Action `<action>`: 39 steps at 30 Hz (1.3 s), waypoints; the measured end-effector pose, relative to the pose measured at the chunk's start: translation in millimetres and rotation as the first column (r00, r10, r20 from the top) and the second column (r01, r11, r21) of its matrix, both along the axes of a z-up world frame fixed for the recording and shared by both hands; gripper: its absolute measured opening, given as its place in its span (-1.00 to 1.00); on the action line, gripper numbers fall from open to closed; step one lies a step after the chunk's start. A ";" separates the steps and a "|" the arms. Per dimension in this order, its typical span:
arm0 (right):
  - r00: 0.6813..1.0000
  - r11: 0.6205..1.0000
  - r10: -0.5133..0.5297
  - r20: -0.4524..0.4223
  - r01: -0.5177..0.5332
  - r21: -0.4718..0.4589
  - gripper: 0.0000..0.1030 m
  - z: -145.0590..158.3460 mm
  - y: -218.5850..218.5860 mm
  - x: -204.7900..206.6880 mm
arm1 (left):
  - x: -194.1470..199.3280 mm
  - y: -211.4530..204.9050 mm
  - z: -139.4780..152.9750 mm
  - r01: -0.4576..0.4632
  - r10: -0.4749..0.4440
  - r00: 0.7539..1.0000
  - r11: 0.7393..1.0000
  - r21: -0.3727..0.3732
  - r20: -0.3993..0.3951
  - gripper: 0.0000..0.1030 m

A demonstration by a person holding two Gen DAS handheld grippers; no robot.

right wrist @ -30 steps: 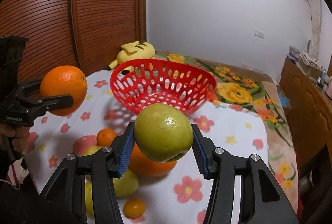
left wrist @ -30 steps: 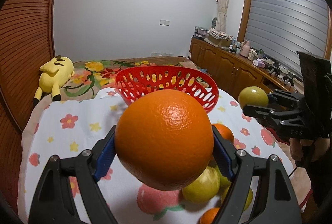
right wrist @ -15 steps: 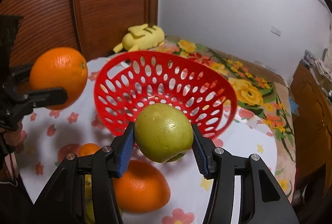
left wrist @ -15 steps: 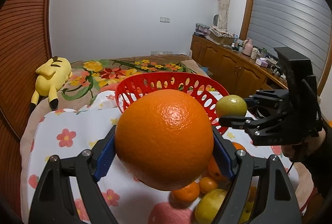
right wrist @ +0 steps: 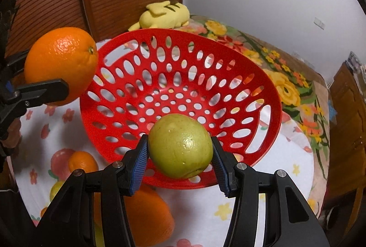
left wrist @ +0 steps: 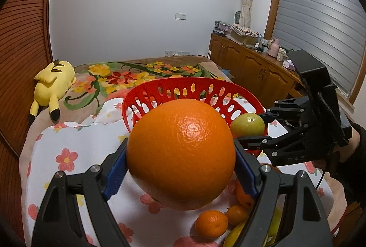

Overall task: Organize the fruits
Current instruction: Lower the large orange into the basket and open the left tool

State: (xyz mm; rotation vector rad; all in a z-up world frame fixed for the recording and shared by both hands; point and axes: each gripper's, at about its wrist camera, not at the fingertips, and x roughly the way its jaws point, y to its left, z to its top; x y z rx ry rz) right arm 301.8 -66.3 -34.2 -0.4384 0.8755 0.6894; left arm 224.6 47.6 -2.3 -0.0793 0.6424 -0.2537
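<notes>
The red perforated plastic basket (right wrist: pixel 180 96) sits on the bed's white flower-print sheet (left wrist: pixel 75 146), and everything is placed against it. The right hand-held gripper (right wrist: pixel 180 151) clamps a smooth yellow-green round fruit (right wrist: pixel 180 145) between its blue pads; a second ago that fruit hung short of the basket, and now it hangs over the basket's near rim, with the view tipped further down into the bowl. The left hand-held gripper (left wrist: pixel 180 169) grips a large glossy orange (left wrist: pixel 181 151), which has drawn up beside the basket's left rim, where earlier it stood well apart. Loose oranges and yellow-green fruit (left wrist: pixel 211 223) lie on the sheet in front of the basket, partly hidden, so their count is unclear. A yellow plush toy (right wrist: pixel 165 15) lies beyond the basket's far rim.
</notes>
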 end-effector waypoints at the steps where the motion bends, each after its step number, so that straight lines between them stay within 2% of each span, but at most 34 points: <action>1: 1.000 1.000 -0.002 -0.004 0.002 -0.005 0.03 -0.5 0.8 1.7 | 0.2 0.4 0.1 0.000 0.000 1.000 1.000 0.000 0.000 0.59; 12: 1.000 0.999 -0.014 0.005 0.014 0.032 0.03 10.1 4.8 3.4 | 7.8 -2.0 4.4 0.006 -0.005 1.000 1.000 0.011 -0.007 0.59; 19: 0.998 0.995 -0.044 0.038 0.041 0.091 0.03 26.3 -14.2 -4.3 | 20.8 -19.2 3.2 0.041 -0.040 0.999 0.998 0.038 -0.030 0.59; 29: 0.995 0.985 -0.086 0.054 0.077 0.153 0.03 36.5 -46.8 -7.9 | 47.8 -50.4 -7.1 0.060 -0.049 0.994 0.992 0.114 -0.095 0.60; 39: 0.993 0.979 -0.108 0.048 0.098 0.180 0.03 35.2 -68.6 -10.0 | 63.4 -69.8 -18.5 0.079 -0.054 0.986 0.984 0.157 -0.161 0.60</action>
